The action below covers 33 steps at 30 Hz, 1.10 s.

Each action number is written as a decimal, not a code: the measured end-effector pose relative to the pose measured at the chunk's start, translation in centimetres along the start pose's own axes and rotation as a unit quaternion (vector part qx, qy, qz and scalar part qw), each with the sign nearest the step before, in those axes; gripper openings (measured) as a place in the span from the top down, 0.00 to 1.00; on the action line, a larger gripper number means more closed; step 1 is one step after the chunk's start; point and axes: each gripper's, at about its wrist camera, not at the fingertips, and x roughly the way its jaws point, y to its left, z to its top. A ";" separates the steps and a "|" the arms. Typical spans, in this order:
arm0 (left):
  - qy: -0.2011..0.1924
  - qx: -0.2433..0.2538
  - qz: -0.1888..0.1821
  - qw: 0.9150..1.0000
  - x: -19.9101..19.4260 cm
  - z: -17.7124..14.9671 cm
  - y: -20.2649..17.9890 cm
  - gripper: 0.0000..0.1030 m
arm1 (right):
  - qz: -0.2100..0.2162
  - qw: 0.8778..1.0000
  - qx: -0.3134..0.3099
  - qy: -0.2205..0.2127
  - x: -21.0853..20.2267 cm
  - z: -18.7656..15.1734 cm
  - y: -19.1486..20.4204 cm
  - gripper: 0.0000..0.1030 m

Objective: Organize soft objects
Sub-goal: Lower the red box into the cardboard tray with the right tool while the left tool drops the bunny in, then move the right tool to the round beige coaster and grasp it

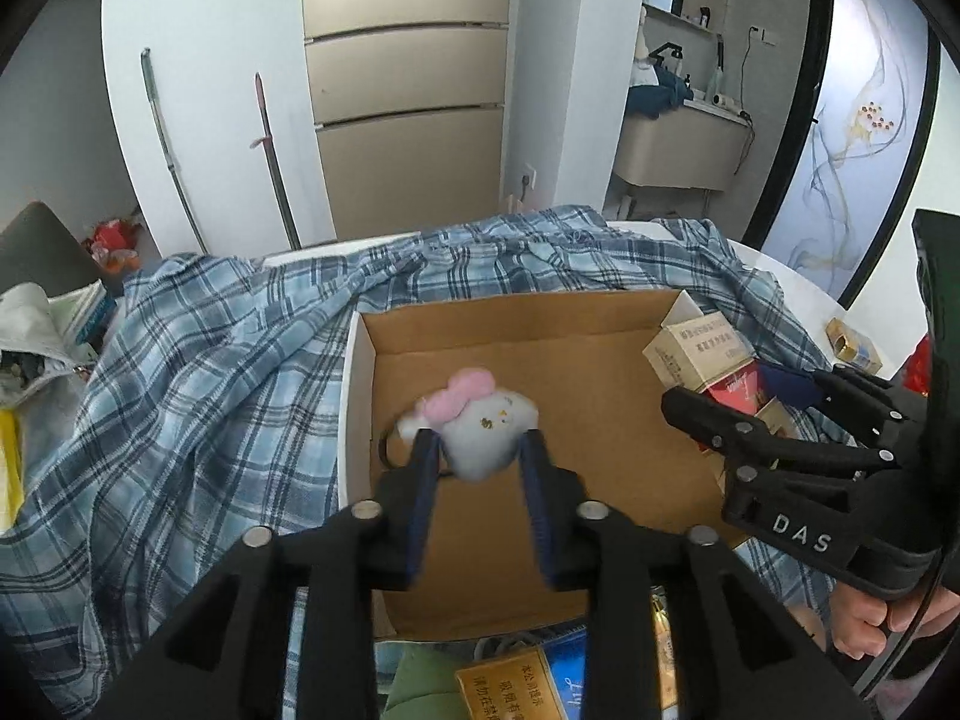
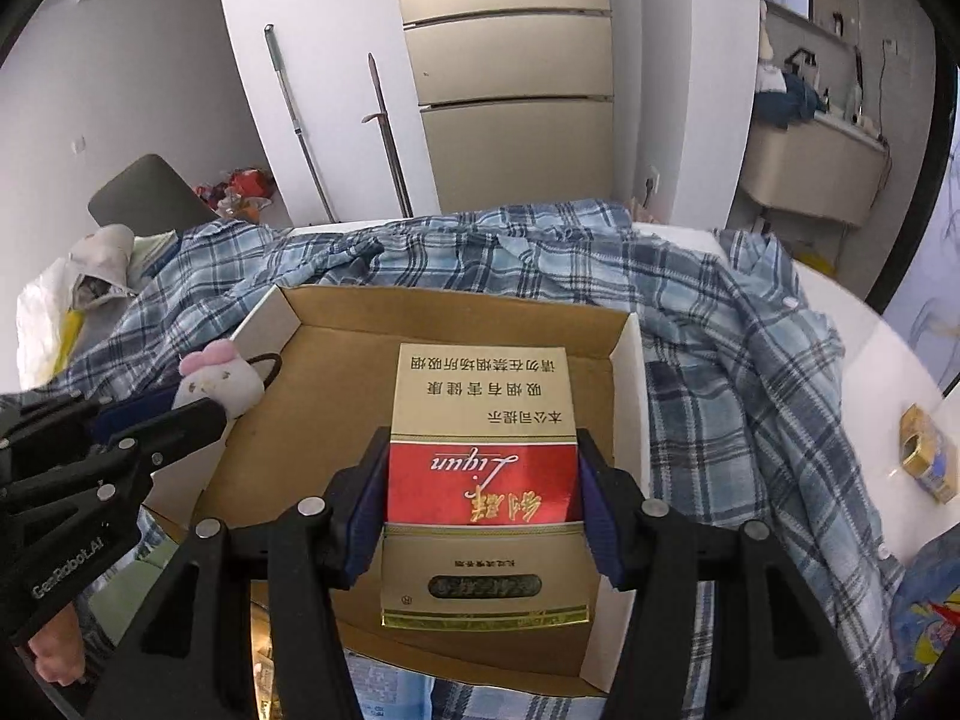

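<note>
My left gripper (image 1: 480, 441) is shut on a small white plush toy with a pink bow (image 1: 480, 420) and holds it over the left part of an open cardboard box (image 1: 540, 324). The plush also shows in the right wrist view (image 2: 219, 381). My right gripper (image 2: 480, 450) is shut on a red and gold cigarette carton (image 2: 483, 480) and holds it inside the same box (image 2: 336, 312). In the left wrist view the right gripper (image 1: 708, 402) is at the box's right side, by the carton (image 1: 702, 348).
A blue plaid shirt (image 1: 210, 372) lies spread over the white table (image 2: 864, 330) under and around the box. A small gold pack (image 2: 927, 462) lies at the right. Bags and clutter (image 1: 36, 330) are at the left. More packs (image 1: 510, 690) lie near the front edge.
</note>
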 end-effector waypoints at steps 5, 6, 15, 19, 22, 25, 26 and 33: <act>-0.010 -0.004 -0.002 1.000 -0.5 0.2 0.1 0.66 | 0.000 1.000 -0.006 -0.013 -0.5 0.0 0.2 0.37; -0.014 -0.006 -0.002 1.000 -0.6 0.2 0.2 0.65 | 0.001 1.000 -0.005 -0.014 -0.6 0.1 0.1 0.37; -0.111 0.006 -0.016 0.994 -4.9 0.7 -0.5 0.29 | 0.004 0.999 0.005 -0.037 -2.7 0.8 -0.4 0.36; -0.157 0.005 -0.017 0.987 -7.9 1.1 -1.3 0.19 | -0.004 0.999 -0.005 -0.054 -5.2 1.2 -0.4 0.36; -0.183 0.014 -0.014 0.983 -10.8 1.1 -2.3 0.19 | -0.006 0.997 -0.008 -0.075 -7.8 1.2 -0.7 0.36; -0.204 0.023 -0.022 0.978 -13.8 0.3 -3.3 0.18 | -0.015 0.995 -0.020 -0.097 -10.9 0.6 -0.7 0.35; -0.209 0.023 -0.026 0.977 -14.6 -0.1 -3.5 0.18 | -0.017 0.994 -0.024 -0.105 -11.9 0.2 -0.7 0.35; -0.233 0.042 -0.031 0.971 -18.5 -4.8 -4.7 0.17 | 0.000 0.992 -0.025 -0.126 -16.4 -3.6 -0.7 0.33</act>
